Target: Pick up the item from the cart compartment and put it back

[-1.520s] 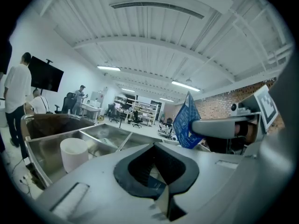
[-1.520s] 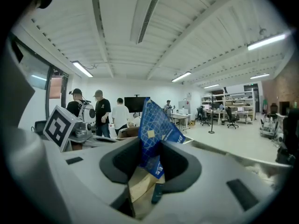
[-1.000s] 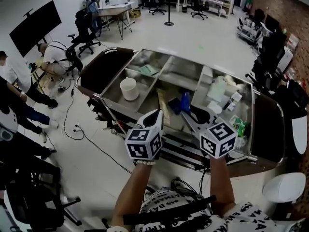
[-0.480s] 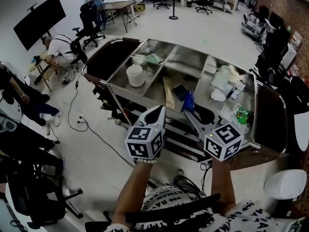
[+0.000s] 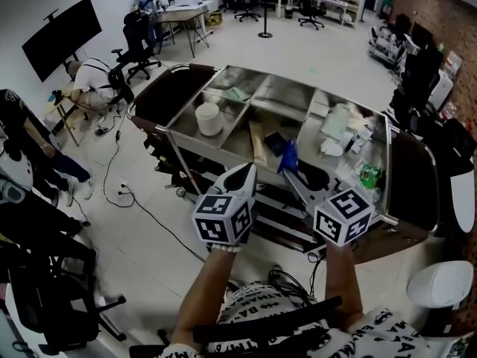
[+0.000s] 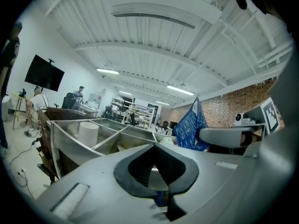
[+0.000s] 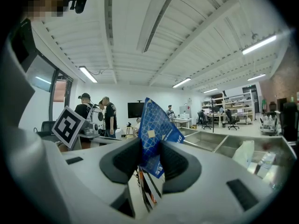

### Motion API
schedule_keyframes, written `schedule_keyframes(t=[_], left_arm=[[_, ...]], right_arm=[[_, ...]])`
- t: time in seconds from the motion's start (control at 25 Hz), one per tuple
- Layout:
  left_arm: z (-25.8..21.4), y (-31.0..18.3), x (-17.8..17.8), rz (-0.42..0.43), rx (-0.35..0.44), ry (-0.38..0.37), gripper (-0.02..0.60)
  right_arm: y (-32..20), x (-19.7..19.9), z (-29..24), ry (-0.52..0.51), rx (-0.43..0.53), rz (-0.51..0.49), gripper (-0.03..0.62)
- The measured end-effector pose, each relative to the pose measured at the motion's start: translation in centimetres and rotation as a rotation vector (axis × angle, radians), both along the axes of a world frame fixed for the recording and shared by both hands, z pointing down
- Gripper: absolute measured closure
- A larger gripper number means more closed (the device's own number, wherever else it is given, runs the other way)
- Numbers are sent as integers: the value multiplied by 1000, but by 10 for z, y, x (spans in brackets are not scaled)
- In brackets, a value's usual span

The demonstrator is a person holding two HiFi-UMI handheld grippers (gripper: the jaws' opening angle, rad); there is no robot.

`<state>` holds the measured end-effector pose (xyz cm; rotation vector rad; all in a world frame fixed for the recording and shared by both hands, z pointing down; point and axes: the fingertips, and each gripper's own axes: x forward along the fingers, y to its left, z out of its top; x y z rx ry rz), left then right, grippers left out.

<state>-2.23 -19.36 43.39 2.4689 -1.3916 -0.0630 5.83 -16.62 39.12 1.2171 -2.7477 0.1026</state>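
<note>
A steel cart point(image 5: 186, 142) with several open compartments stands in front of me. My right gripper point(image 5: 288, 174) hovers over its front edge by the middle compartment, shut on a blue patterned packet point(image 5: 289, 156) that sticks up from the jaws. The right gripper view shows that packet point(image 7: 156, 129) pinched between the dark pads of the right gripper point(image 7: 150, 155). My left gripper point(image 5: 246, 171) hangs in front of the cart rim, shut and empty. From the left gripper point(image 6: 154, 146) the blue packet point(image 6: 190, 127) appears to the right.
A white tub point(image 5: 208, 118) sits in a left compartment. A tan packet point(image 5: 258, 142) and a dark item point(image 5: 274, 142) lie in the middle one, white packs point(image 5: 339, 129) and a green packet point(image 5: 369, 174) in the right. People point(image 5: 30, 144) and office chairs point(image 5: 138, 39) stand at the left.
The right gripper has lifted the blue packet from the middle compartment and drawn it back toward the cart's front edge. The left gripper keeps its place.
</note>
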Motion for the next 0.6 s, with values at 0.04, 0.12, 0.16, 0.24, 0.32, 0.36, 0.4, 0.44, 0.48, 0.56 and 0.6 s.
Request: schedule_keyframes(t=[0.04,0.12,0.16,0.24,0.32,0.36,0.4,0.44,0.48,0.56,0.6], left_arm=[[-1,1,0,0,2,1,581],[-2,2,-1,-3,6,0,581],[-3,3,-1,-4,6,-1,581],[-3,4,0,-5,6,-3,581],[-1,6,1,-6,2,-3,581],[-1,6,1,-7,0,-3,581],[0,6,2,-8,-2,-4,581],[0,6,2,-9,-5,-4,581],[1,6,3,-9,-7,-4,581],[2,6,4,-9,-11,-1,581],[2,6,4,-9,-11,2,581]], right_arm=[[1,0,0,2,1,0,457],[2,0,0,4,0,0,457],[3,0,0,4,-1,1,457],[3,1,1,6,-3,2,457],[4,2,3,8,-8,2,457],[4,2,5,9,-12,1,457],[4,2,7,10,-16,0,457],[4,1,8,12,-20,-2,457],[4,1,10,14,-24,-2,457],[3,2,13,18,-30,-3,457],[2,3,13,19,-31,-2,457]])
